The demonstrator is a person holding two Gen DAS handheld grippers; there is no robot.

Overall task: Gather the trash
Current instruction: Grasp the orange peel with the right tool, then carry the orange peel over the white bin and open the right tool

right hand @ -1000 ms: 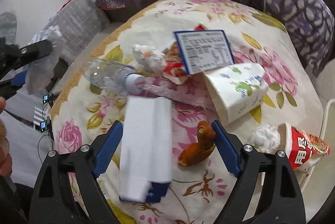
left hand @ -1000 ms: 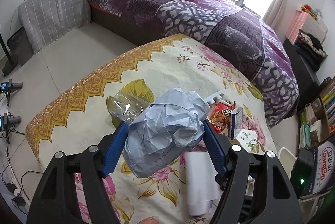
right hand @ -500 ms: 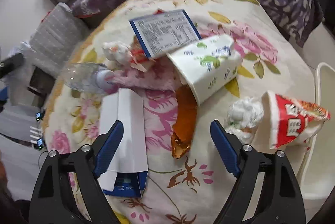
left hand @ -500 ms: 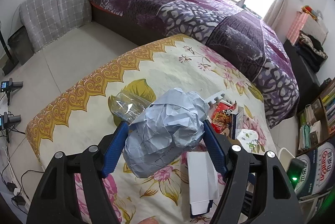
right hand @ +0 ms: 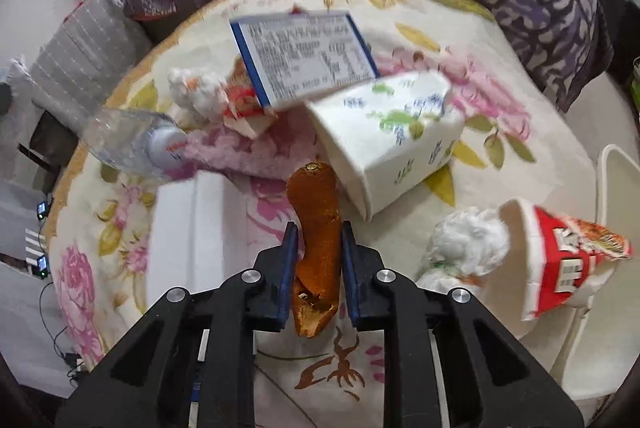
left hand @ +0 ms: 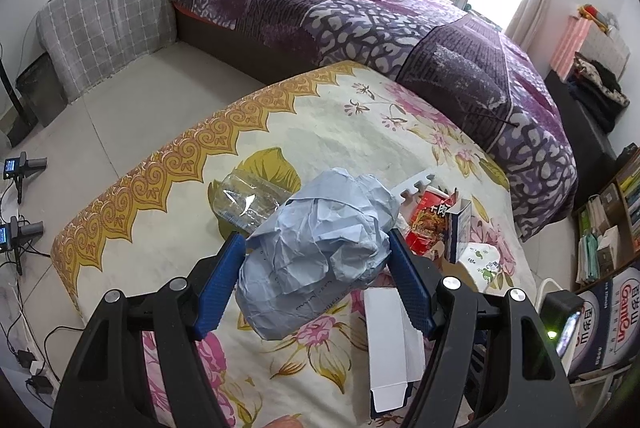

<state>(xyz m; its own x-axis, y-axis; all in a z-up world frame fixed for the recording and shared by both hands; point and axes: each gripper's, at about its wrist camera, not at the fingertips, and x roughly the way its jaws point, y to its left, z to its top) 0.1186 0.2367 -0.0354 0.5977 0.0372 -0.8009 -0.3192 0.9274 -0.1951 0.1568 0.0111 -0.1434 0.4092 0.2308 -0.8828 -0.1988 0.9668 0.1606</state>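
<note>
Room: bedroom, with a floral tabletop (left hand: 352,132) standing beside a bed (left hand: 360,16) under a purple patterned quilt.
Peel: an orange peel (right hand: 316,204) lies on the tabletop near the middle of the right wrist view, its torn end toward 6 o'clock.
Right claw: the right claw (right hand: 316,252) is pressed together on the peel, one blue pad against each side of it.
Around the peel: a white floral paper box (right hand: 392,144) lies at 1 o'clock from the peel, touching its upper end; a flat white carton (right hand: 196,232) lies at 9 o'clock, just beside it; a white tissue wad (right hand: 468,244) sits at 3 o'clock, near.
Further out: a red snack bag (right hand: 568,256) lies past the tissue wad at 3 o'clock; a blue-edged printed box (right hand: 304,56) is at 12 o'clock, leaning over the floral box; a clear plastic bottle (right hand: 132,144) lies at 10 o'clock on its side; a second white wad (right hand: 196,92) sits at 11 o'clock.
Left claw: the left claw (left hand: 316,256) pinches a crumpled blue-grey paper ball (left hand: 320,248), both blue pads against its sides, above the tabletop.
Left view, beyond the ball: the clear bottle (left hand: 244,196) shows at 10 o'clock, the white carton (left hand: 392,340) at 4 o'clock.
Edges: a grey checked cover (left hand: 108,24) hangs at 10 o'clock on the floor side; shelves of books (left hand: 608,228) stand at 3 o'clock.
</note>
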